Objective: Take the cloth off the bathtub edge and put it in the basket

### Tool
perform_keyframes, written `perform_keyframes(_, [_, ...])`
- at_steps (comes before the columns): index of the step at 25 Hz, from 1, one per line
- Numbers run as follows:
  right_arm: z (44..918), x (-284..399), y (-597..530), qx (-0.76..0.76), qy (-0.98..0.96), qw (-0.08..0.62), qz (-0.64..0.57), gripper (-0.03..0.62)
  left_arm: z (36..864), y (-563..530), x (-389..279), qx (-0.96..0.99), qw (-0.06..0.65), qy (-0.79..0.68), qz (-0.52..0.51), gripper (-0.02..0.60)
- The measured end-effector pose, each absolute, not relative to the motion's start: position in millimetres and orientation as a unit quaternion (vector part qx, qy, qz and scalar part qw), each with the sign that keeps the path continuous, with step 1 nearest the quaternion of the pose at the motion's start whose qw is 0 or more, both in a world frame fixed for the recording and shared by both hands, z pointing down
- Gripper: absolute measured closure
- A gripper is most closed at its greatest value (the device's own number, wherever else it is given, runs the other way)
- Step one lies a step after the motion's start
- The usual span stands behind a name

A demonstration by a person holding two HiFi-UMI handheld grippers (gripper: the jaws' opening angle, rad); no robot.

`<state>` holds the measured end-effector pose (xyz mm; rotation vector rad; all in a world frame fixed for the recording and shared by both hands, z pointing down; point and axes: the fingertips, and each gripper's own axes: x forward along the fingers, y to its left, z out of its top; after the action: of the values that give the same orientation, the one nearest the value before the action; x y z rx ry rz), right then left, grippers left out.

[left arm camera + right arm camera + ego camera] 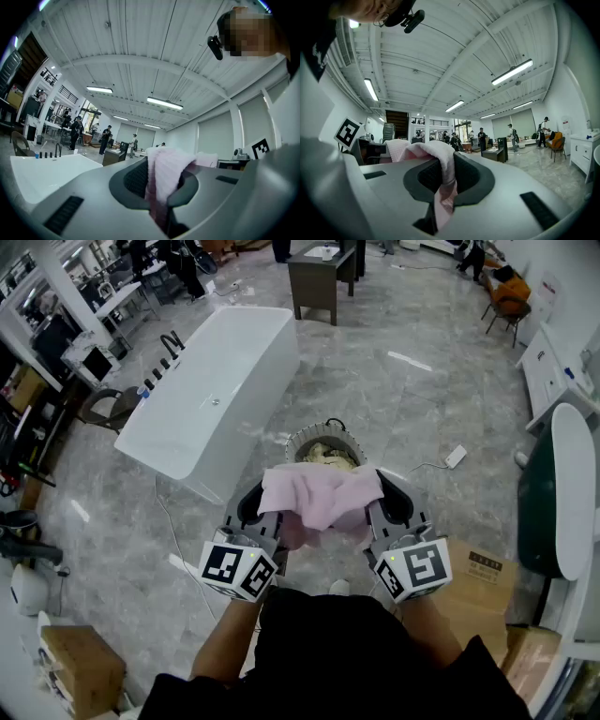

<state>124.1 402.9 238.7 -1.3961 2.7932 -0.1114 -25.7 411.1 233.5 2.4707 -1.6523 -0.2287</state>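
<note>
A pink cloth (323,495) hangs stretched between my two grippers, above and just in front of the round basket (323,444) on the floor. My left gripper (255,509) is shut on the cloth's left end, and pink fabric (161,180) runs down between its jaws. On the other side my right gripper (389,502) is shut on the right end, with the cloth (443,183) pinched in its jaws. Both grippers point level. The white bathtub (211,390) stands to the upper left, its edge bare. The basket holds a light, crumpled thing.
A dark cabinet (323,282) stands beyond the tub. Cardboard boxes (80,667) sit at lower left and another box (483,582) at right. A white power strip (455,457) and cable lie right of the basket. People stand far off (107,138).
</note>
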Motion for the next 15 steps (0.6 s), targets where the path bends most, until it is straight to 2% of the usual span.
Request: perform_keyframes(15, [237.5, 119.1, 405.6, -0.427, 0.904, -0.007, -0.007, 0.542, 222.2, 415.8, -14.0, 0.836, 0.068, -0.537, -0.09, 0.548])
